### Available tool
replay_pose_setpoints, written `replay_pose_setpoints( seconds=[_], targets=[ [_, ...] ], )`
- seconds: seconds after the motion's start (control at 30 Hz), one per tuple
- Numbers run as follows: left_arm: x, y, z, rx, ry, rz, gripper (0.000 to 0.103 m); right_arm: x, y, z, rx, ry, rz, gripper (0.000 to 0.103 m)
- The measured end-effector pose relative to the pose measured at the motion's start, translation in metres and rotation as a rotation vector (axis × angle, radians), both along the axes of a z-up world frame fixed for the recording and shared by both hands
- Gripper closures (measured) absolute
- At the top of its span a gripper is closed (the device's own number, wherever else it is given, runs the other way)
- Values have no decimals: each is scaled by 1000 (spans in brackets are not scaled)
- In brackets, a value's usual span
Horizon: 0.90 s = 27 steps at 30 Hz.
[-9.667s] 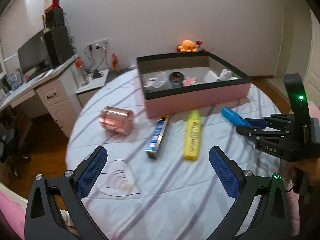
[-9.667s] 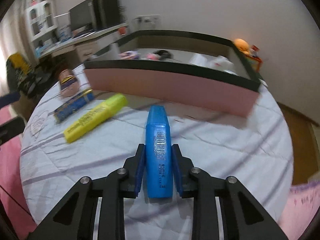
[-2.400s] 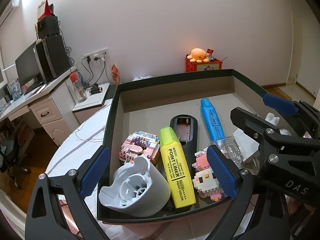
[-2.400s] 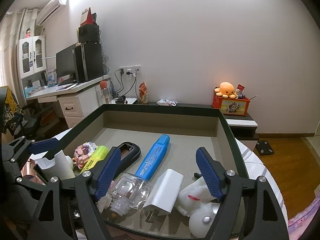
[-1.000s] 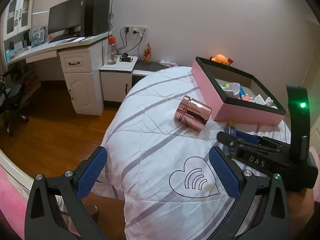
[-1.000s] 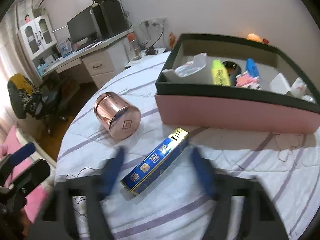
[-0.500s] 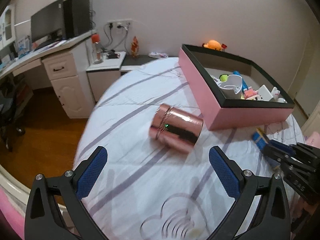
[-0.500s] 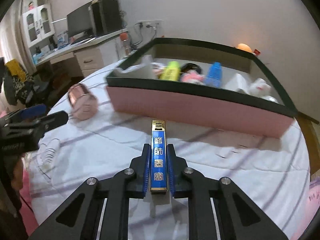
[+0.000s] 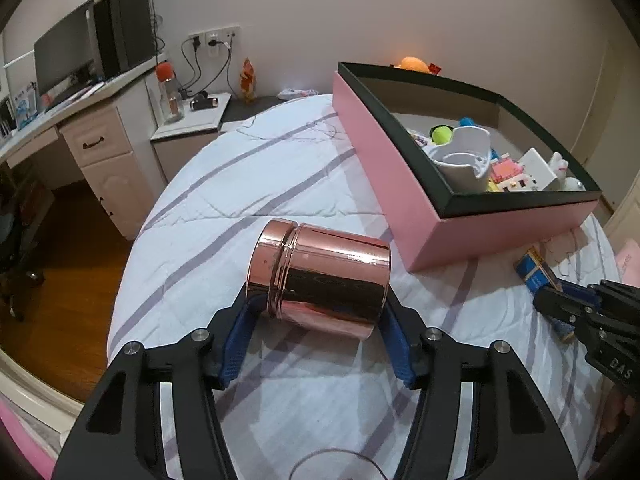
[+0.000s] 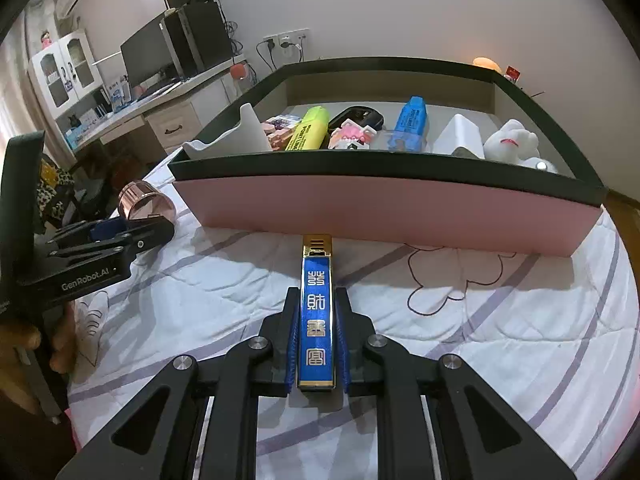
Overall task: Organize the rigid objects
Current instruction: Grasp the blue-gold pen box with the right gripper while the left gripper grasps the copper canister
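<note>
Bedroom-type space you're working in: a desk (image 9: 80, 100) with a monitor (image 9: 60, 56) is sitting along the left wall, wood floor below, and a round table under a white quilted cover with purple stripes (image 9: 248, 184) is taking up most of the view. The pink box (image 10: 380, 204) with the dark rim is sitting at the far side, already holding a yellow highlighter (image 10: 306, 128), a blue highlighter (image 10: 412, 120), a white holder (image 9: 464, 160) and some small toys.

Your left gripper (image 9: 318, 328) is closing its jaws around the rose-gold canister (image 9: 320, 280), which is lying on its side between the blue pads, long axis running across the view, lid end pointing left.

Your right gripper (image 10: 316, 344) is clamping tight on the blue and gold bar (image 10: 316, 308). Its long axis is pointing straight away from you at the box's near pink wall, gold tip just short of it, so that wall is standing right in the way.
</note>
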<state>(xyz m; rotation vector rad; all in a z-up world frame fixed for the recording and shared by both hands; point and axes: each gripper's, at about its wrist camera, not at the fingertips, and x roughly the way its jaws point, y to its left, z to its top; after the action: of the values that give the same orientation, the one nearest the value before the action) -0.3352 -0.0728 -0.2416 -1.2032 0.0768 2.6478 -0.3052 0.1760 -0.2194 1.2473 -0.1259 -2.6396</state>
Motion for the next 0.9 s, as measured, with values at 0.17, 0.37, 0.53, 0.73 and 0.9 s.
replay_pose_setpoints(
  seconds=[0.17,0.37,0.53,0.73,0.9],
  targets=[
    [23,7,1,-11,-6,-21,44,7,6,3,16,9,-9,87],
    [55,27,3,-8,-23,-43,44,27,30,6,49,18,-49,87],
    [74,60,7,9,-27,-98,44,49,58,6,50,13,-80,87],
    [85,100,4,-12,-38,-152,44,66,73,7,53,8,-79,87],
    [75,103,3,-8,-37,-114,36,66,78,3,37,21,-76,87]
  ],
)
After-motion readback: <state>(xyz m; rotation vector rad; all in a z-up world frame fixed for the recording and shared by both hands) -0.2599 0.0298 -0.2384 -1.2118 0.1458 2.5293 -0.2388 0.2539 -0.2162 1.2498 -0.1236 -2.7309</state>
